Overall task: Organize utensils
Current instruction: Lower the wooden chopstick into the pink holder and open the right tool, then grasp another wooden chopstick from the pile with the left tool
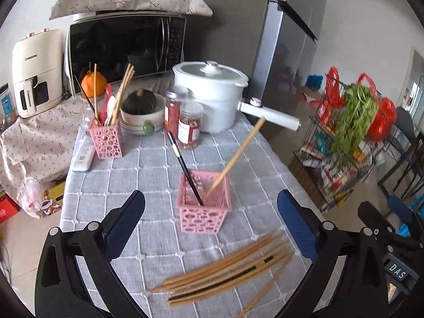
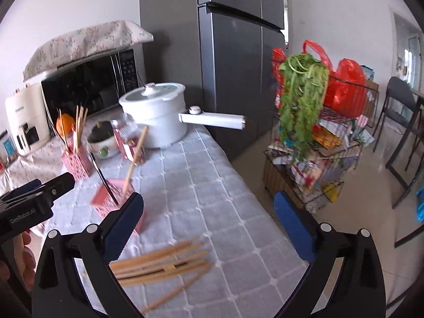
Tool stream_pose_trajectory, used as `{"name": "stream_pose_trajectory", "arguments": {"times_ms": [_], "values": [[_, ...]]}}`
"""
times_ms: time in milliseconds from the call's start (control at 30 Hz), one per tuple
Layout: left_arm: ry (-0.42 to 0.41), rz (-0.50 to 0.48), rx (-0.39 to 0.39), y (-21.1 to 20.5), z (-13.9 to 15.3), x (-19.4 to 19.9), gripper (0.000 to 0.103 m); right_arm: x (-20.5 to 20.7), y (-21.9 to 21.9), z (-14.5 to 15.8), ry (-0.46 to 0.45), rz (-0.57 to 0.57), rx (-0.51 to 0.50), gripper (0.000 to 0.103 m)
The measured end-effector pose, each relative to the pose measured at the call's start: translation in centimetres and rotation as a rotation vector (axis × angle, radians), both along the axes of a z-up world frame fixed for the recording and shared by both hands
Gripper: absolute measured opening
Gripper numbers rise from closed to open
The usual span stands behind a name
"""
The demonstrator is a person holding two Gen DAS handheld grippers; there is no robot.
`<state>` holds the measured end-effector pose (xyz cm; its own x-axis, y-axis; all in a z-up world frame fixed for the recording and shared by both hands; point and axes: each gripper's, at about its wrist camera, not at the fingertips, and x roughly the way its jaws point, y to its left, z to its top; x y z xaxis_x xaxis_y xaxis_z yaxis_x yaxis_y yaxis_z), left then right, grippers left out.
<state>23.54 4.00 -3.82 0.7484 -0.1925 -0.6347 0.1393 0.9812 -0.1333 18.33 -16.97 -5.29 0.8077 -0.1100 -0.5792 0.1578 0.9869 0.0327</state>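
A pink perforated holder (image 1: 204, 206) stands mid-table with one black chopstick (image 1: 184, 168) and one wooden chopstick (image 1: 237, 156) leaning in it. It also shows in the right wrist view (image 2: 111, 198). A pile of wooden and black chopsticks (image 1: 228, 265) lies on the cloth in front of it, also in the right wrist view (image 2: 161, 262). A second pink holder (image 1: 106, 137) with several chopsticks stands at the back left. My left gripper (image 1: 210, 222) is open and empty above the pile. My right gripper (image 2: 209, 220) is open and empty, to the right of the holder.
A white pot (image 1: 212, 95) with a long handle, two red jars (image 1: 185, 122), a bowl holding a dark squash (image 1: 141, 108), a microwave (image 1: 124, 45) and an air fryer (image 1: 34, 71) stand at the back. The table's right edge drops to a wire rack (image 2: 318, 137) with greens and bags.
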Motion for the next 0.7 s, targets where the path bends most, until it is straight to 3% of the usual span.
{"name": "stream_pose_trajectory", "arguments": {"times_ms": [233, 400, 500, 567, 700], "values": [[0.084, -0.105, 0.053, -1.8, -1.9, -0.8, 0.096, -1.6, -1.3, -1.3, 0.041, -0.025, 0.002, 0.096], [0.278, -0.226, 0.162, -4.5, -5.7, 0.1, 0.096, -3.3, -2.9, -3.8, 0.129, -0.068, 0.034, 0.096], [0.418, -0.340, 0.207, -7.2, -8.8, 0.3, 0.095, -5.1, -5.4, -7.1, 0.251, -0.133, 0.137, 0.096], [0.485, -0.408, 0.227, -9.1, -10.5, 0.3, 0.089, -6.2, -7.1, -8.8, 0.307, -0.161, 0.223, 0.096], [0.627, -0.501, 0.260, -12.5, -13.5, 0.5, 0.061, -8.9, -11.0, -12.0, 0.404, -0.251, 0.395, 0.096]]}}
